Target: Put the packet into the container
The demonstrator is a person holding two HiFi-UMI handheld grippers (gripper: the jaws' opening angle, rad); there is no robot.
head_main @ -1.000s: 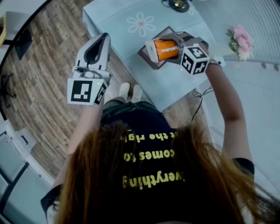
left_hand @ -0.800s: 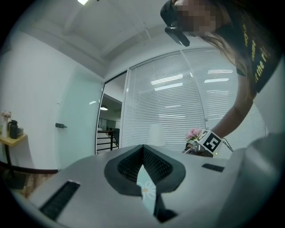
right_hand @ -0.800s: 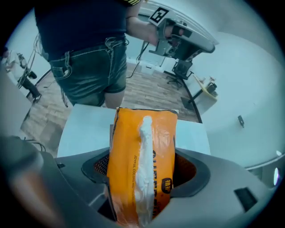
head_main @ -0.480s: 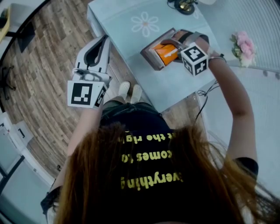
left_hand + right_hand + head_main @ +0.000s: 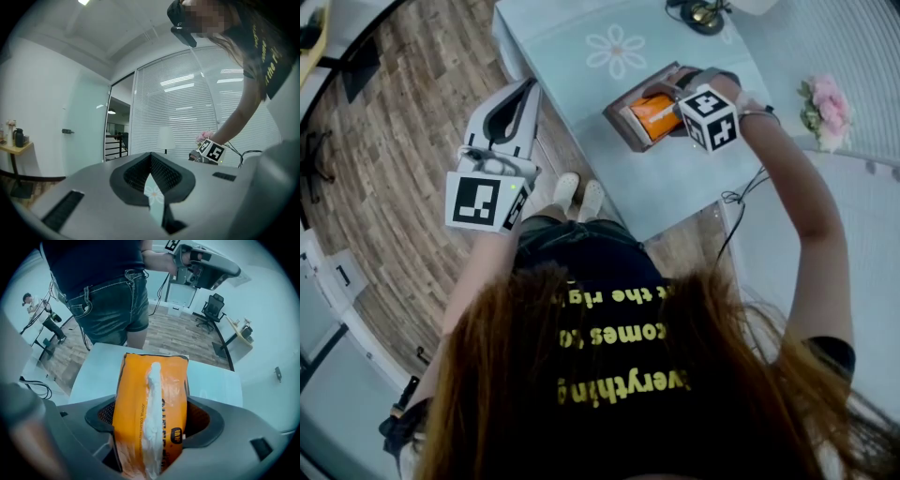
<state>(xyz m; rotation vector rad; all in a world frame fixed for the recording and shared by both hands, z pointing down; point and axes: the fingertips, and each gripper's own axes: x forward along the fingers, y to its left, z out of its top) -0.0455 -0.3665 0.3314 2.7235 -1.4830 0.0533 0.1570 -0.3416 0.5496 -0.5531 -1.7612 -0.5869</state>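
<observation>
Right gripper (image 5: 152, 420) clamps orange packet (image 5: 136, 394), set inside brown container (image 5: 621, 128).

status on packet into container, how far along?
Done: right gripper shut on the orange packet. In hand: packet sits low inside the brown container, not released. To do: open jaws, pull out. Left gripper idle, shut, off to the side.

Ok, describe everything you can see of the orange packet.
The packet is soft orange plastic film with a crinkled white seam down its middle and dark print beside it. The jaws of the right hand-held gripper are shut on its sides, holding it inside the open dark container on the pale table.
</observation>
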